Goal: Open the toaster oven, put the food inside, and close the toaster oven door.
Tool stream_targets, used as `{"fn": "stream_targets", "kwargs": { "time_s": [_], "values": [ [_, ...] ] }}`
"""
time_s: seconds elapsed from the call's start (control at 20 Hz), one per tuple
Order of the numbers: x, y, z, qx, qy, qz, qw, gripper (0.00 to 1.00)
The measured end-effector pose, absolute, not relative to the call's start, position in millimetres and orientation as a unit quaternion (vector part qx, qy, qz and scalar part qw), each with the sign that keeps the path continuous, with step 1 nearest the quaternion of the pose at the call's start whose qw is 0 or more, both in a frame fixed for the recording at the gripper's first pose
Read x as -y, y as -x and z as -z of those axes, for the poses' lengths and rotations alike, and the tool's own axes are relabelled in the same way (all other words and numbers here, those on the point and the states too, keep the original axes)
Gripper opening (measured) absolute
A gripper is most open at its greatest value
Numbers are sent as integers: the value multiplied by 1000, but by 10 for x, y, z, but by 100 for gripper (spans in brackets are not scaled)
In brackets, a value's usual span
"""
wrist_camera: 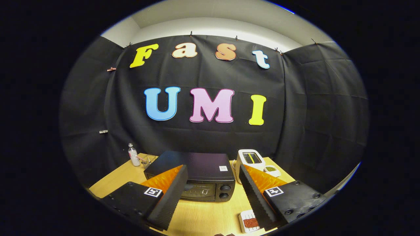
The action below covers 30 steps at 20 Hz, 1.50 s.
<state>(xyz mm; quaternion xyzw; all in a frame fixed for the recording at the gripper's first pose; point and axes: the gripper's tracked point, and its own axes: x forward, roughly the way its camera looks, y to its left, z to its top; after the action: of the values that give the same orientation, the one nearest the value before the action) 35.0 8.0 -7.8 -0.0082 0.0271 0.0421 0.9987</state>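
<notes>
A black toaster oven (197, 177) stands on the wooden table (210, 213), its door shut and two knobs on its front right. It sits just beyond my fingers, mostly between them. My gripper (213, 173) hangs above the table, open, with nothing between its fingers. A small white plate with a brown piece of food (250, 223) lies on the table beside the right finger, partly hidden by it.
A white slot toaster (251, 159) stands right of the oven, with a small dish of green stuff (271, 169) beside it. A clear bottle (133, 155) and a wire rack (149, 160) stand at the table's far left. Black cloth walls close the booth.
</notes>
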Motion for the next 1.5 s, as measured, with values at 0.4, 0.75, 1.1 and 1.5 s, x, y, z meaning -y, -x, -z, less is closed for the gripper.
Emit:
{"fn": "stream_targets", "kwargs": {
  "time_s": [0.4, 0.75, 1.1, 1.5],
  "values": [
    [-260, -436, 110, -30, 8, -63, 998, 97],
    [-706, -555, 239, -27, 6, -85, 996, 97],
    [-1212, -912, 600, -40, -6, -81, 996, 97],
    [-1492, -1282, 1443, -88, -11, -58, 994, 97]
  ]
}}
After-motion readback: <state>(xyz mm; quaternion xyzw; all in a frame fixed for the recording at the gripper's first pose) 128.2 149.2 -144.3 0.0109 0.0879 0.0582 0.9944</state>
